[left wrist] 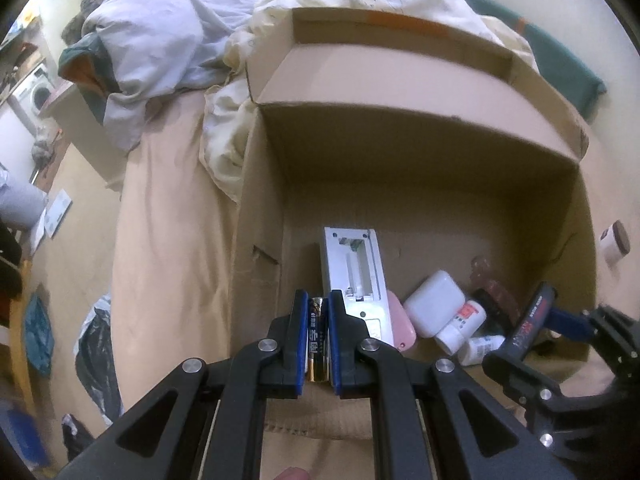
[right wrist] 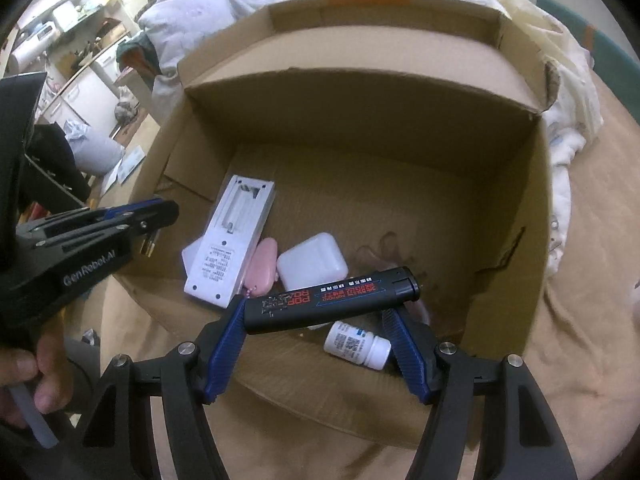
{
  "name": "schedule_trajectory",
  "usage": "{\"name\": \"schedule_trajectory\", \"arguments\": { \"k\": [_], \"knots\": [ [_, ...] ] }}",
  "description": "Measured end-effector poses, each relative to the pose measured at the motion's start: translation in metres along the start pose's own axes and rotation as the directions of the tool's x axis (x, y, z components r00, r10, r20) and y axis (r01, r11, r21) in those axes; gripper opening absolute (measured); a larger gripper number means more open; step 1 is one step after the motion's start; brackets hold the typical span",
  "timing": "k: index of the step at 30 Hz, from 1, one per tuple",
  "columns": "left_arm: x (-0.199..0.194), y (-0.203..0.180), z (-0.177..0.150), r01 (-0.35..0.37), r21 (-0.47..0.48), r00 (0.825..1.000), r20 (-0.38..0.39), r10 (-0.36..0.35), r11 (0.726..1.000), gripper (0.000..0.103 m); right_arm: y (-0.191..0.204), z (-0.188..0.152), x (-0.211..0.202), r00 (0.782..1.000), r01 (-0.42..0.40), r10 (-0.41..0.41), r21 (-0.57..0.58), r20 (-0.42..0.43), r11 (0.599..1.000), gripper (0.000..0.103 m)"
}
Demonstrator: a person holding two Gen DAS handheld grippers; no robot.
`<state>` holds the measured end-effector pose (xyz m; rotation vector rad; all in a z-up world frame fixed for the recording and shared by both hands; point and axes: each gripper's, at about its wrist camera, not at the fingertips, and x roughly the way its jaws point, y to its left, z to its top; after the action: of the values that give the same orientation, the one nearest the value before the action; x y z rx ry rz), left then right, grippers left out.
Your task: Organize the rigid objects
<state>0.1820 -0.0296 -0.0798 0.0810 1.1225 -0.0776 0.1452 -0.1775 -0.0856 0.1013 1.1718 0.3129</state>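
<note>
Over the open brown cardboard box (right wrist: 360, 128), left gripper (left wrist: 318, 336) pinches a gold-and-blue cylindrical battery (left wrist: 317, 344), right gripper (right wrist: 320, 320) spans a long black plastic lighter (right wrist: 332, 294) endwise — tilted, it could slip out.

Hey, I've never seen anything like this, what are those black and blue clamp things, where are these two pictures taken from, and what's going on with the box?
No robot here: a person holds a hand-held gripper in each hand, a black frame with two blue-padded fingers. Each carries a wide-angle camera looking forward along its fingers, so one picture comes from the left tool and one from the right.

The left hand-held gripper is shut on a small battery. The right hand-held gripper holds a black lighter crosswise by its two ends.

Both hang over an open cardboard box standing on a bed with a tan sheet. Already in the box: a white remote lying back side up with its battery bay open, a pink case, a white case and a small white bottle.
</note>
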Motion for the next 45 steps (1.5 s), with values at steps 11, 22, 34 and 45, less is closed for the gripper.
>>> {"name": "schedule_trajectory", "arguments": {
  "k": [11, 22, 34, 45],
  "knots": [
    [0.010, -0.002, -0.004, -0.052, 0.020, 0.999, -0.005, 0.052, 0.998, 0.009, -0.010, 0.000, -0.007, 1.000, 0.008, -0.008, 0.047, 0.013, 0.999, 0.072],
    [-0.005, -0.016, -0.010, -0.056, 0.092, 0.997, 0.066, 0.050, 0.994, 0.075, -0.013, 0.005, -0.027, 0.993, -0.060, 0.049, 0.105, 0.109, 0.993, 0.103],
    [-0.063, -0.004, -0.013, -0.083, 0.039, 0.990, 0.121, 0.078, 0.996, 0.086, -0.033, -0.007, -0.081, 0.964, -0.113, 0.058, 0.202, 0.261, 0.973, 0.103],
    [-0.155, 0.016, -0.043, -0.060, 0.007, 0.962, 0.269, 0.056, 0.998, 0.086, -0.012, -0.038, -0.159, 0.911, -0.030, -0.049, 0.185, 0.409, 0.982, 0.103]
  ]
}}
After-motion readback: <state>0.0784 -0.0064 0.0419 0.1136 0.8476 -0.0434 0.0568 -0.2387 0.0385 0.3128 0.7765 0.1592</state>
